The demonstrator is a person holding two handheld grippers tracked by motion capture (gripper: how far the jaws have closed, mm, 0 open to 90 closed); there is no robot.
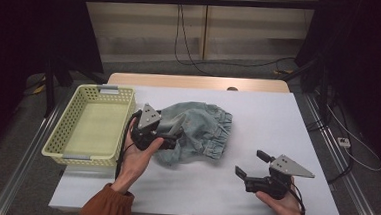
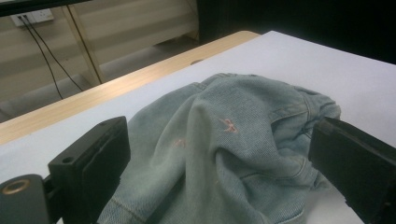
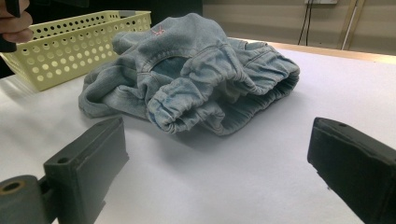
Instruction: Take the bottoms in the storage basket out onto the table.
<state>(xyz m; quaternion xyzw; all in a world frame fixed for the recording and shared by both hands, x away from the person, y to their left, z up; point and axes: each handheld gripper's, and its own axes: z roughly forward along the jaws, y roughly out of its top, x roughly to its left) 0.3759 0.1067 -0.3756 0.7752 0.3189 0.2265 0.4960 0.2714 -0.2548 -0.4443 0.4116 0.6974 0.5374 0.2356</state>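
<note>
A crumpled pair of light-blue denim shorts (image 1: 202,131) lies in the middle of the white table (image 1: 277,123). My left gripper (image 1: 177,134), held in a hand, sits at the shorts' left edge. It is open, its jaws wide apart with a raised fold of the denim (image 2: 224,140) between them, not pinched. My right gripper (image 1: 249,162) rests low over the table to the right and front of the shorts, open and holding nothing. In the right gripper view the elastic waistband (image 3: 210,88) faces its jaws, a short way off.
A pale yellow perforated basket (image 1: 59,129) stands at the table's left, close beside the left hand; it also appears in the right gripper view as the basket (image 3: 70,51). A wooden strip (image 1: 200,82) runs along the far edge. Cables hang at the back wall.
</note>
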